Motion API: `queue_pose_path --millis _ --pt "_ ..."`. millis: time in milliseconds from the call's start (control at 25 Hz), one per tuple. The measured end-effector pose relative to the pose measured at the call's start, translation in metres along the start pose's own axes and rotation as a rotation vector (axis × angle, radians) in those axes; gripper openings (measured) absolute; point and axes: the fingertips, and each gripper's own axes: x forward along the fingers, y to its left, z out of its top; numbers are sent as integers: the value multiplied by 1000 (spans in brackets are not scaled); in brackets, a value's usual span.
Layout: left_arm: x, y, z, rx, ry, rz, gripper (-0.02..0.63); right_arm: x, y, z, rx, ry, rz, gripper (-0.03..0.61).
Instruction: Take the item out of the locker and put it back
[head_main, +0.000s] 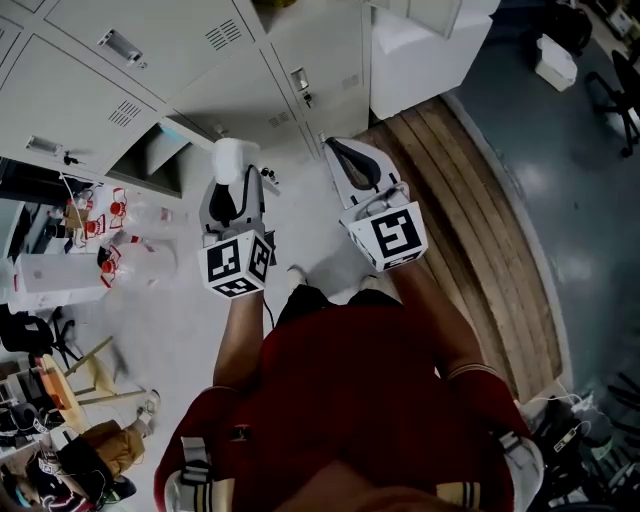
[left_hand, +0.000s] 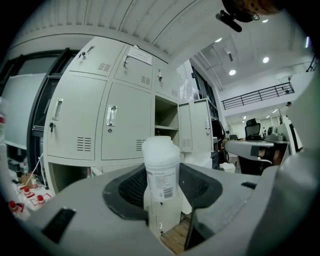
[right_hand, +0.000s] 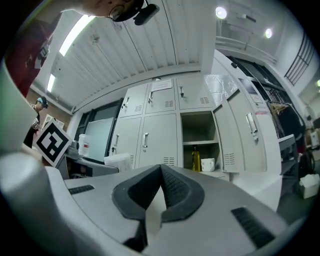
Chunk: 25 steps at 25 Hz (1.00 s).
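My left gripper (left_hand: 161, 196) is shut on a white plastic bottle (left_hand: 161, 167) with a printed label, held upright between the dark pads. In the head view that bottle (head_main: 232, 160) pokes out past the left gripper (head_main: 233, 196), in front of the grey lockers (head_main: 150, 60). My right gripper (right_hand: 160, 172) has its pads meeting at the tips with nothing between them; in the head view the right gripper (head_main: 356, 166) is beside the left one. One locker compartment (right_hand: 200, 142) stands open ahead, its door (right_hand: 250, 132) swung right.
Inside the open compartment stand a dark yellow-labelled bottle (right_hand: 196, 159) and a white cup (right_hand: 208, 164). A low compartment (left_hand: 65, 175) at the left is also open. A wooden platform (head_main: 470, 200) lies to the right. A table with red-labelled bottles (head_main: 110, 215) is at the left.
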Motion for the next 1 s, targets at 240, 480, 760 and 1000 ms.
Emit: queue_pose_path --millis 240,480,760,1000 --pt "12 -39 9 -12 -12 -27 201 -26 -38 12 3 -29 -30 -2" --pt "24 -56 18 -21 -11 -47 201 -38 -71 10 -1 -9 -74 -2" --pt "50 -64 23 -24 -22 -68 201 -27 -98 15 -32 5 -95 -2" --pt "89 -73 31 -25 -42 -63 201 -3 -131 22 -63 -2 -73 -2"
